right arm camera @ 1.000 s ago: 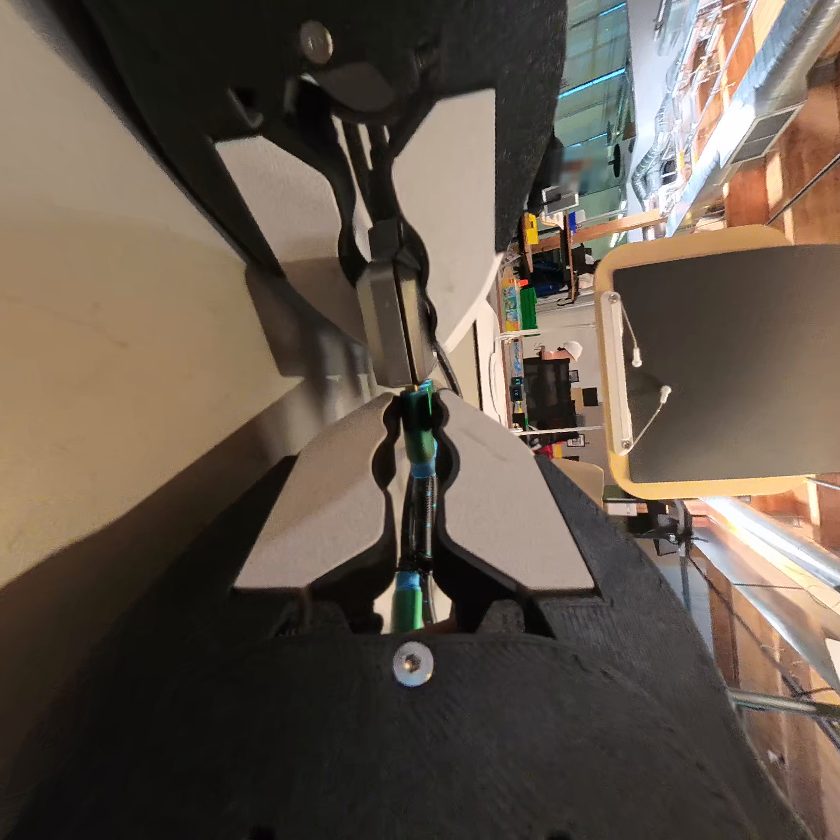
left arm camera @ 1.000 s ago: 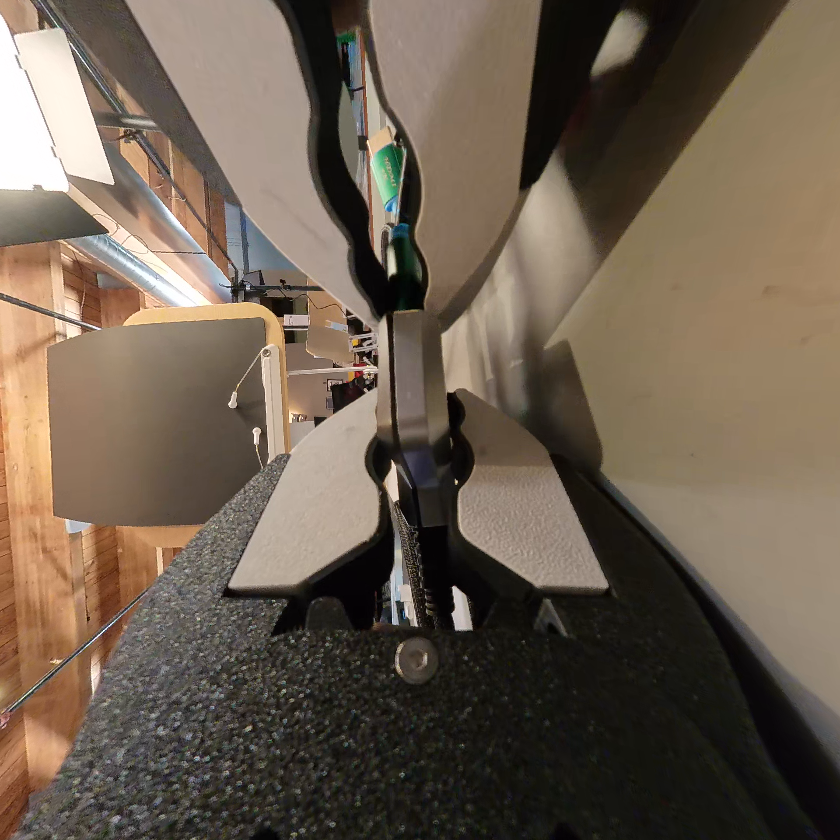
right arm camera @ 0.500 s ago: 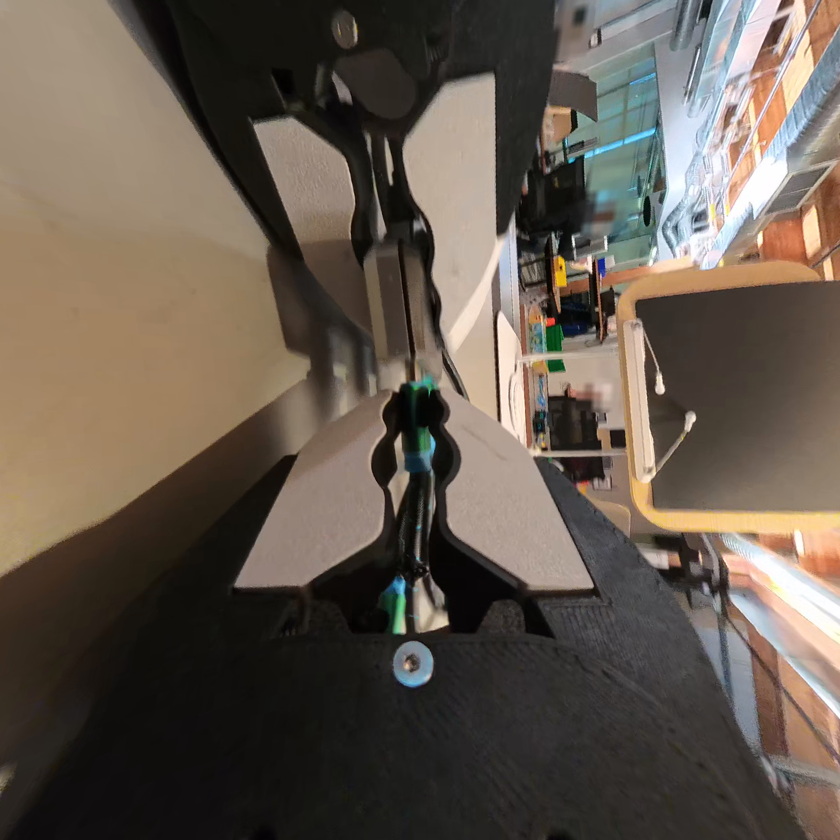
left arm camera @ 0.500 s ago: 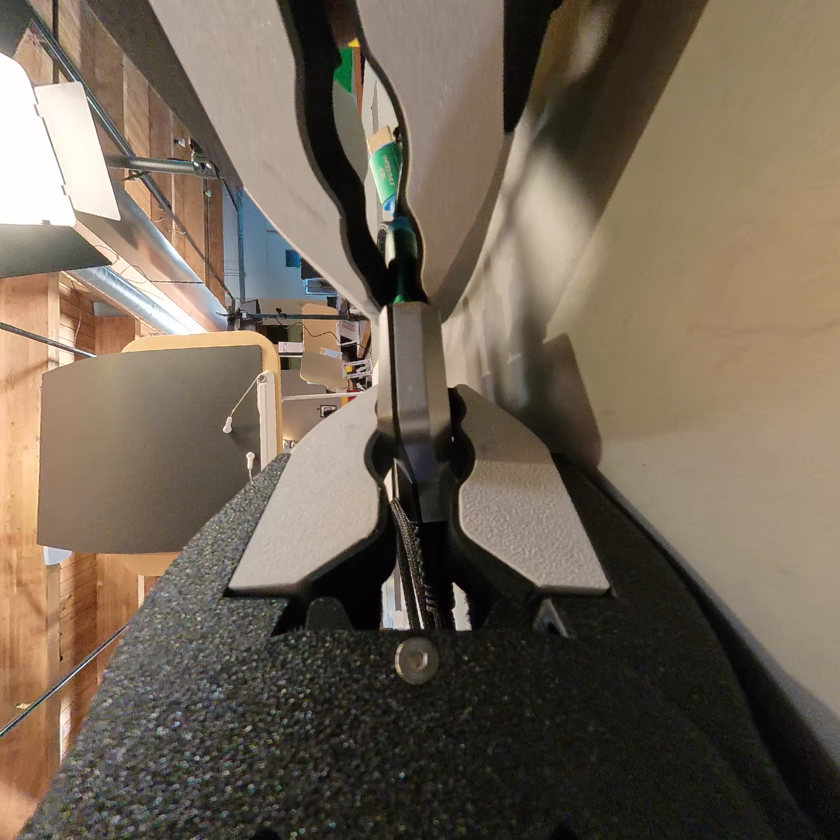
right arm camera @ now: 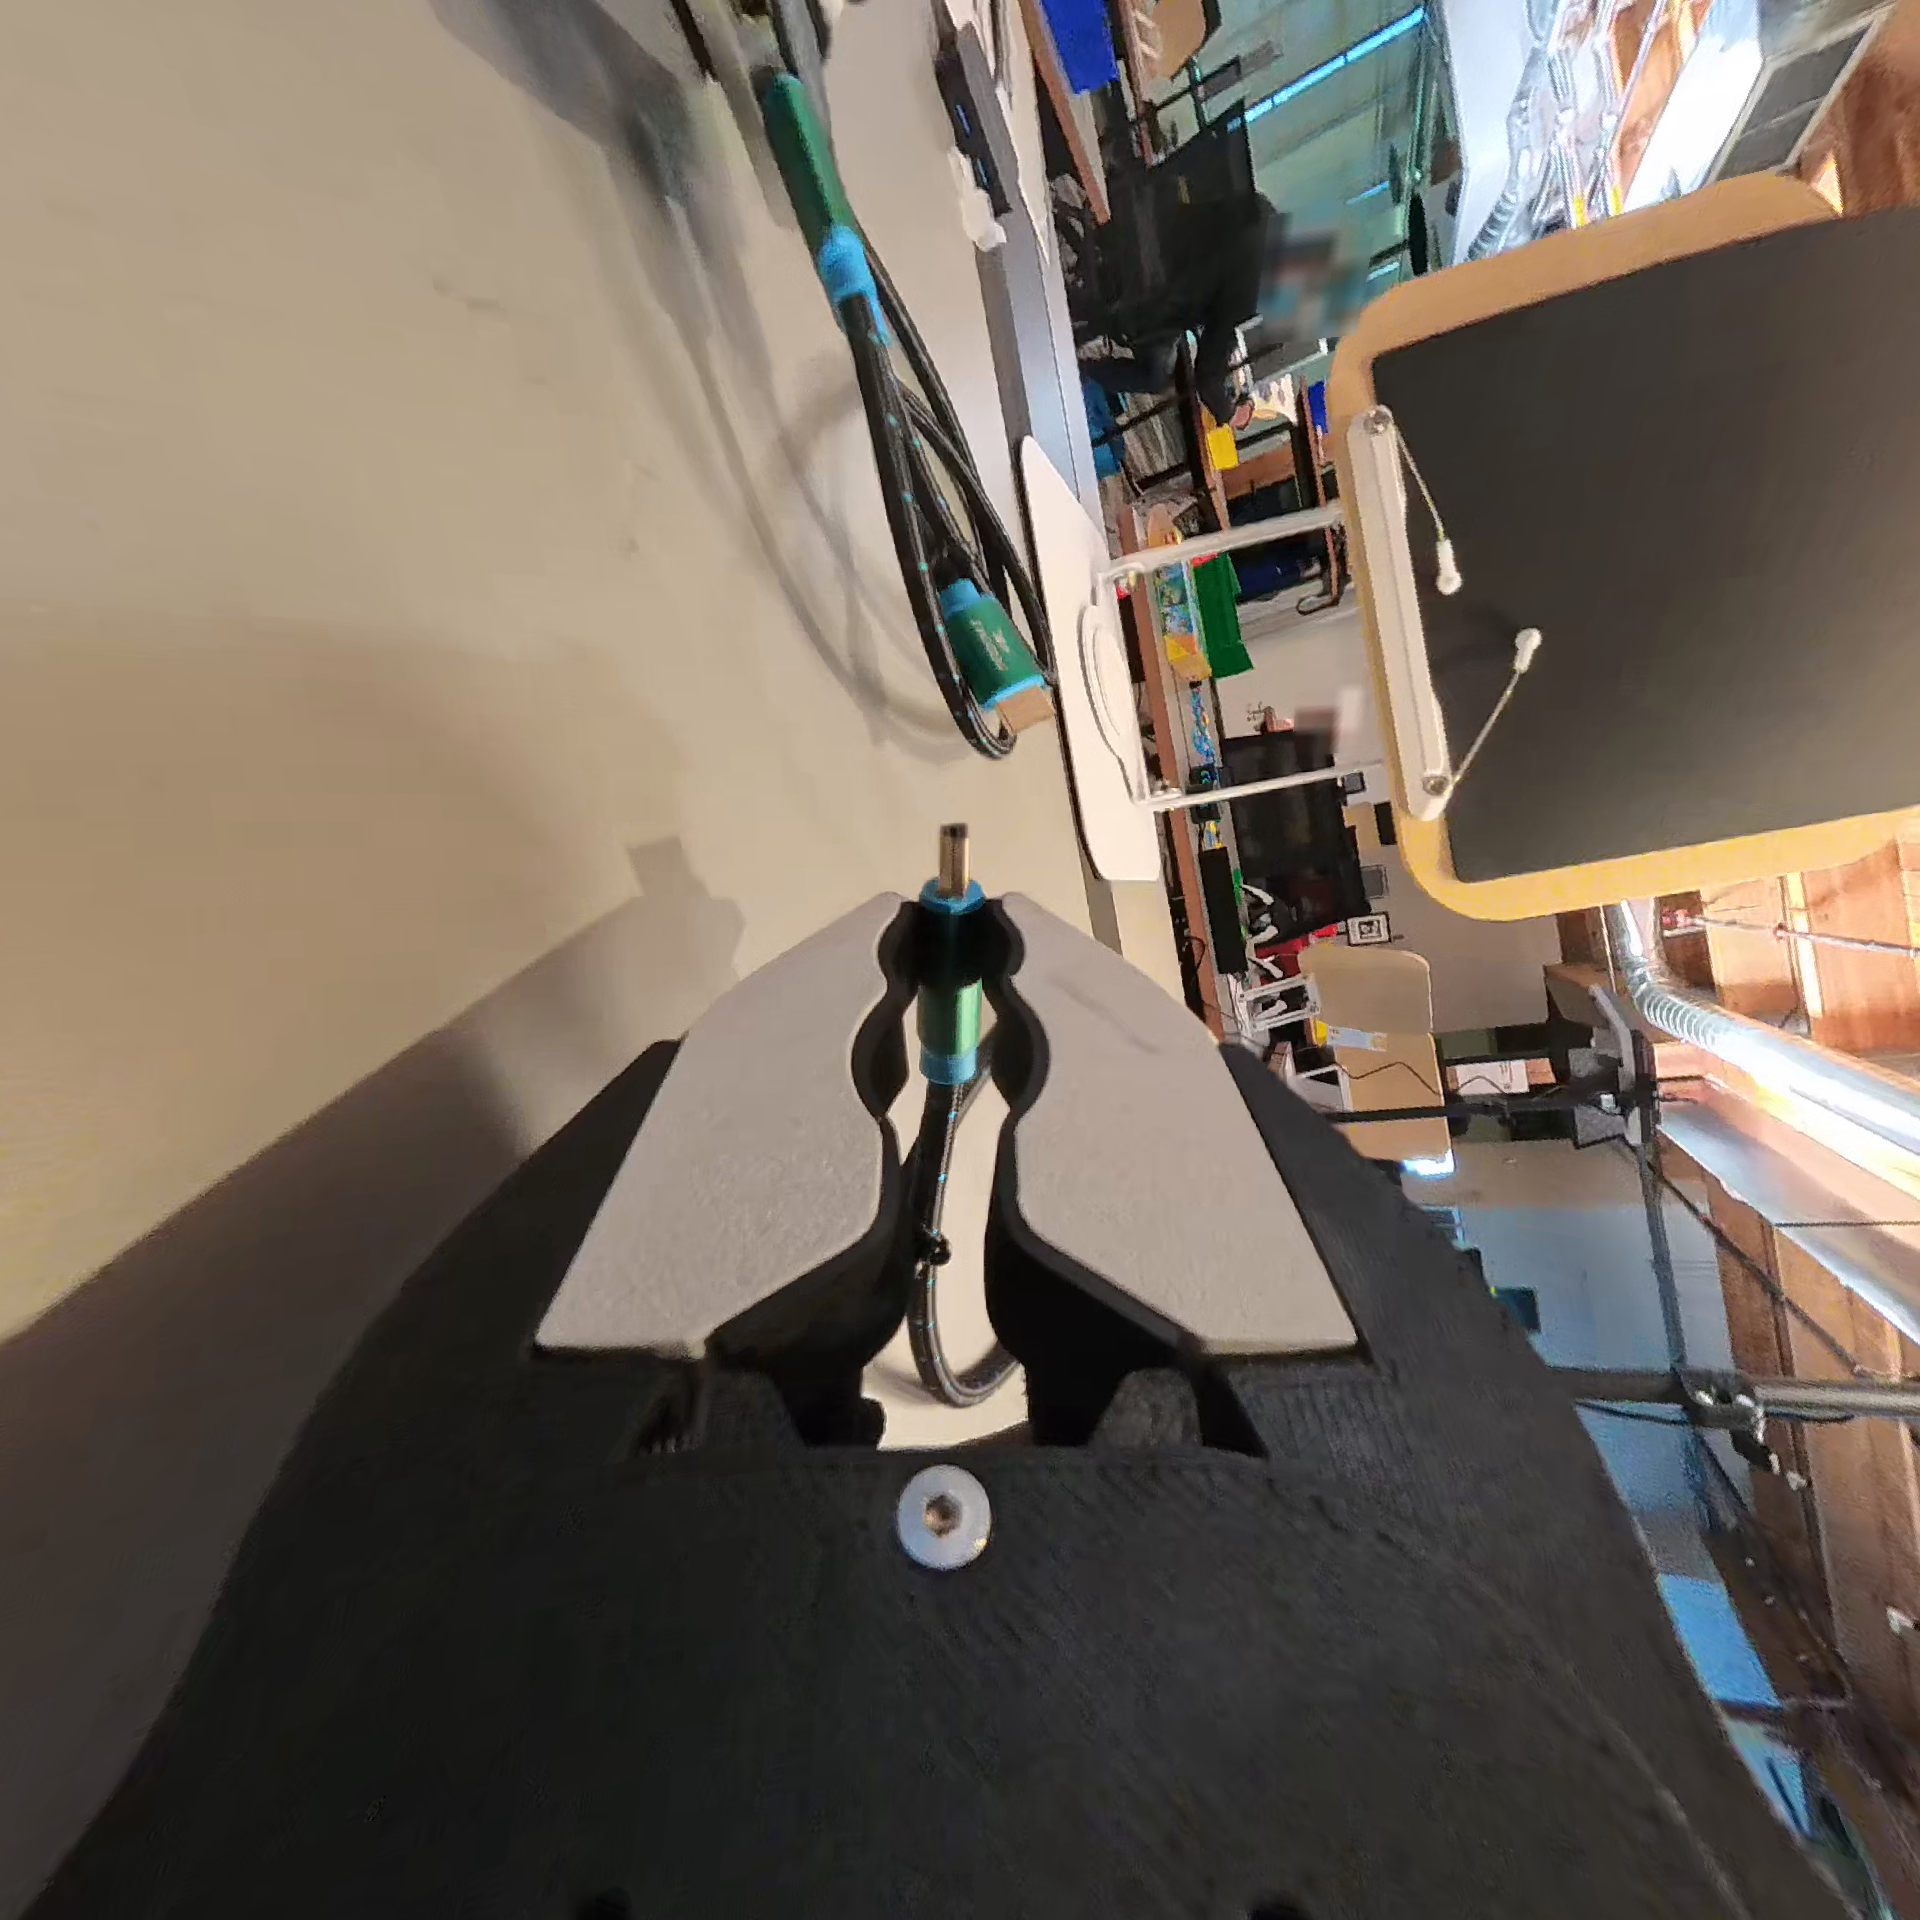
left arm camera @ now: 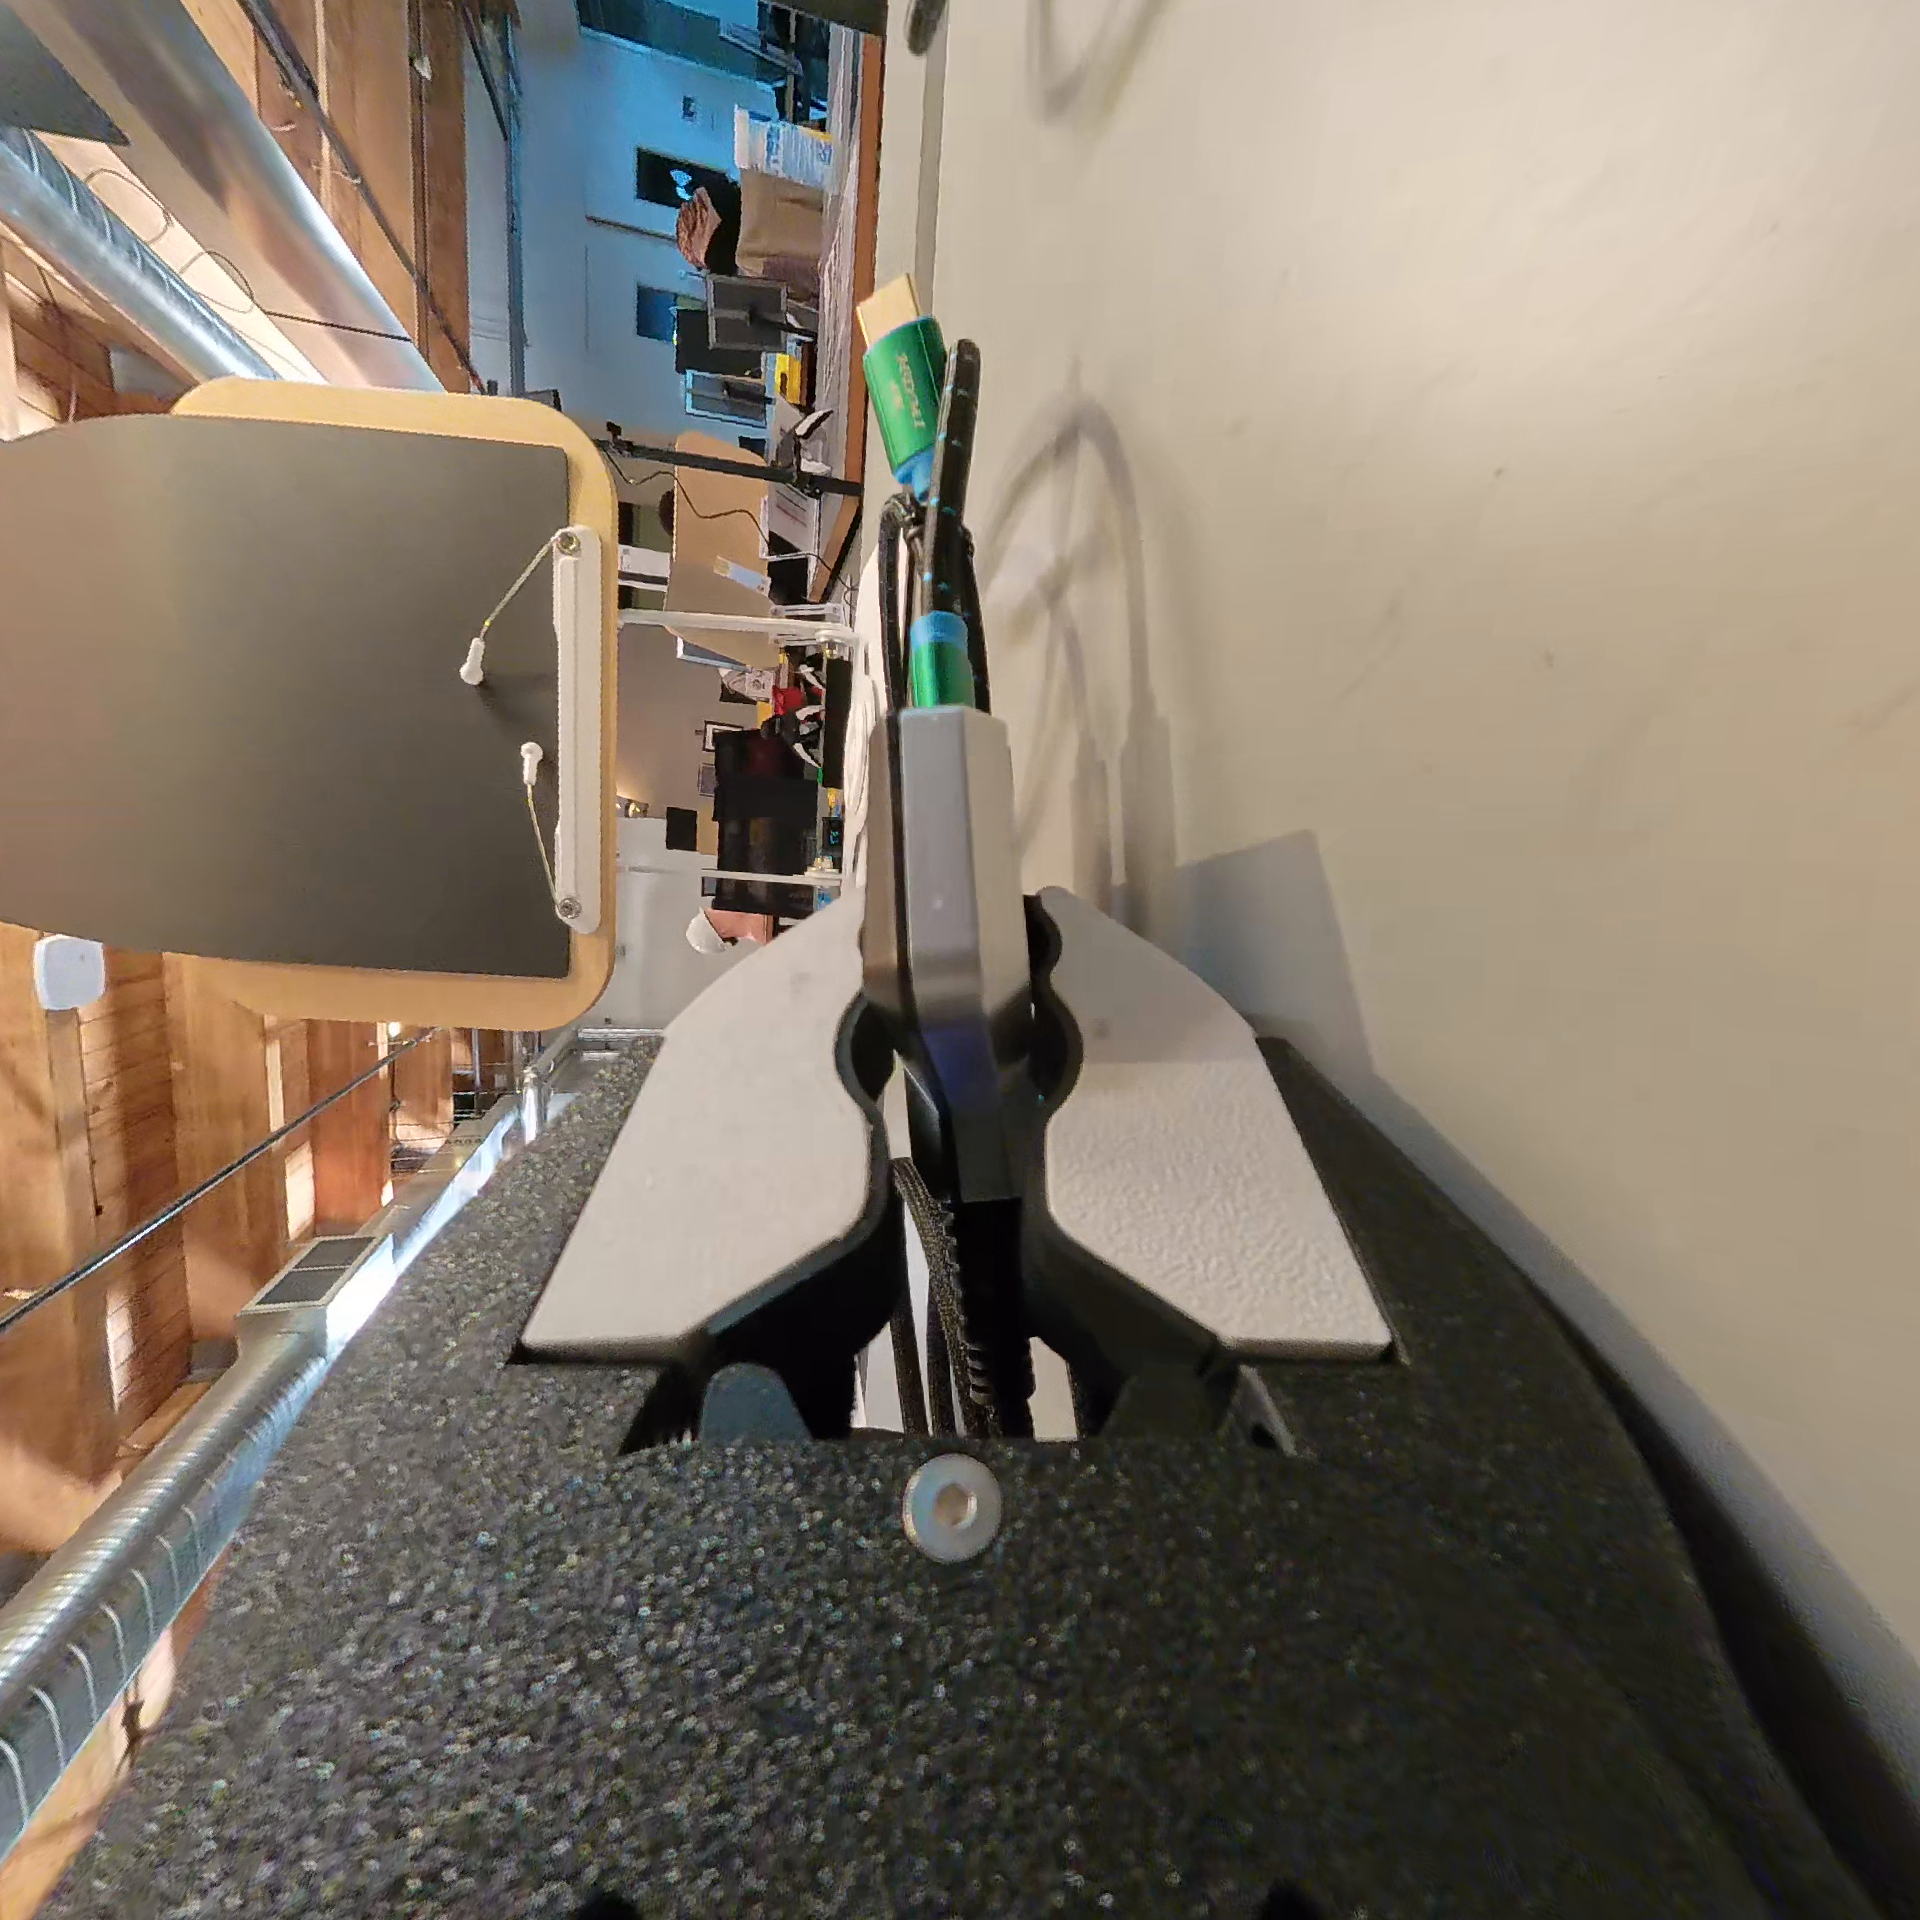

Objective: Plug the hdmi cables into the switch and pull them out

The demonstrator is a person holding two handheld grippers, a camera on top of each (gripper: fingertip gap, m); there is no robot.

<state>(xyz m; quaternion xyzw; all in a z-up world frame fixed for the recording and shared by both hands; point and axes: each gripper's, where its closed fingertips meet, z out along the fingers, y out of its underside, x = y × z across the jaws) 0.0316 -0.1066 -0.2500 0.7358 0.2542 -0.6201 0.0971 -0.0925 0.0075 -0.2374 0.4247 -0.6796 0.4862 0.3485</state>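
Left gripper (left arm camera: 951, 1023) rolled sideways beside the table, fingers (left arm camera: 727, 1143) clamped on the switch, right gripper (right arm camera: 951, 971) likewise rolled, fingers (right arm camera: 1132, 1153) pinching a green plug

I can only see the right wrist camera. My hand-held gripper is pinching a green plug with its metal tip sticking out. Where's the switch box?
Observer: The left hand-held gripper is shut on the grey HDMI switch, gripping its near end.
Operator: Is anything plugged into it?
Observer: Yes, one green HDMI plug sits in the switch's far end.
Operator: And at the end nearest that camera?
Observer: A black braided cable comes out of the near end and runs back between the fingers.
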